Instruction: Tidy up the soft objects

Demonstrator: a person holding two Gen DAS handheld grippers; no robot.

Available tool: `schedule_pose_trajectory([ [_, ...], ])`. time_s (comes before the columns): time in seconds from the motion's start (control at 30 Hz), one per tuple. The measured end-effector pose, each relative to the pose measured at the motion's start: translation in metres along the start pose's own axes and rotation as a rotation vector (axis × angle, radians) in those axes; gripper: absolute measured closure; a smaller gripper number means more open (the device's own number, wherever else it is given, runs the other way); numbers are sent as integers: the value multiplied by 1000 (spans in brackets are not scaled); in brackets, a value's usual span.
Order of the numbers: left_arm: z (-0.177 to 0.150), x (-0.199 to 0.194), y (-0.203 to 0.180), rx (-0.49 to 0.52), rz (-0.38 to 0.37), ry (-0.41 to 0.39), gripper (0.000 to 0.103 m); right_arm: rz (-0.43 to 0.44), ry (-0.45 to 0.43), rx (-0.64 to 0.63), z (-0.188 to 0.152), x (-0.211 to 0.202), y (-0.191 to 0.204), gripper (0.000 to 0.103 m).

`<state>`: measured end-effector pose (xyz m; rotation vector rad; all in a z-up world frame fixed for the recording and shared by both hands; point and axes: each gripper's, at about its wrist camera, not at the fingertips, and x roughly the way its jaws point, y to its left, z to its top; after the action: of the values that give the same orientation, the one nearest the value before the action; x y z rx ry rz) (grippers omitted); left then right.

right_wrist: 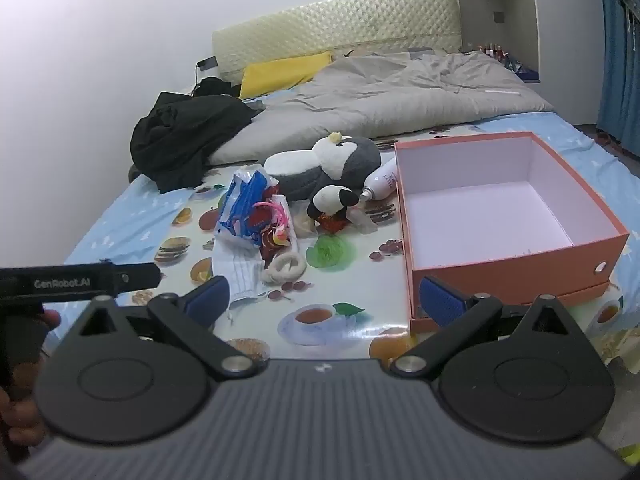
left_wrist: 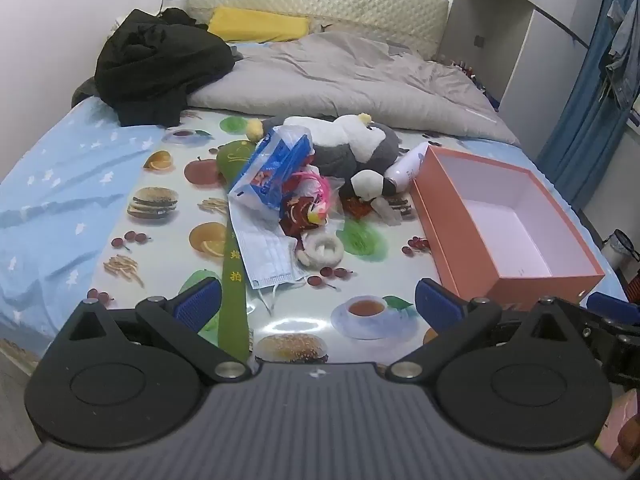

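A pile of soft things lies on the fruit-print mat [left_wrist: 280, 324] [right_wrist: 344, 276] on the bed: a grey and white plush penguin [left_wrist: 352, 140] [right_wrist: 332, 164], a small black and white plush [left_wrist: 370, 184] [right_wrist: 334, 200], a blue tissue pack [left_wrist: 272, 168] [right_wrist: 240, 208], face masks [left_wrist: 264, 256] [right_wrist: 240, 272] and a white fluffy ring [left_wrist: 322, 252] [right_wrist: 284, 266]. An open, empty orange box [left_wrist: 508, 220] [right_wrist: 500, 208] stands to the right. My left gripper [left_wrist: 318, 304] and right gripper [right_wrist: 324, 298] are open and empty, near the mat's front edge.
A white bottle [left_wrist: 404, 166] [right_wrist: 380, 182] lies between the penguin and the box. A green strip [left_wrist: 234, 296] lies on the mat. Black clothing [left_wrist: 160, 68] [right_wrist: 188, 136], a grey duvet [left_wrist: 340, 76] [right_wrist: 400, 96] and a yellow pillow [left_wrist: 258, 24] lie behind.
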<state>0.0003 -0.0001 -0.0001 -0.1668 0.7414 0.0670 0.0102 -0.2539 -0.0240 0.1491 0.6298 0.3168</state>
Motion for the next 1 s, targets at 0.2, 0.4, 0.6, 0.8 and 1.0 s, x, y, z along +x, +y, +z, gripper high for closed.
schedule_pose_trajectory([
  [0.2,-1,-1,-1,-6,1,-4,0,8,0,19,1,1,0,0],
  [0.4,0,-1,-5,-3,-12,1,0,14,-2,29,-10,-14,-1,0],
  [0.6,-2,4,-5,-5,-18,1,0,11,22,31,-4,0,0,0],
  [0.8,-2,1,-6,-5,-22,4,0,10,24,31,-4,-2,-1,0],
  [1.0,-4,3,-7,3,-16,9,0,9,29,24,-6,0,0,0],
])
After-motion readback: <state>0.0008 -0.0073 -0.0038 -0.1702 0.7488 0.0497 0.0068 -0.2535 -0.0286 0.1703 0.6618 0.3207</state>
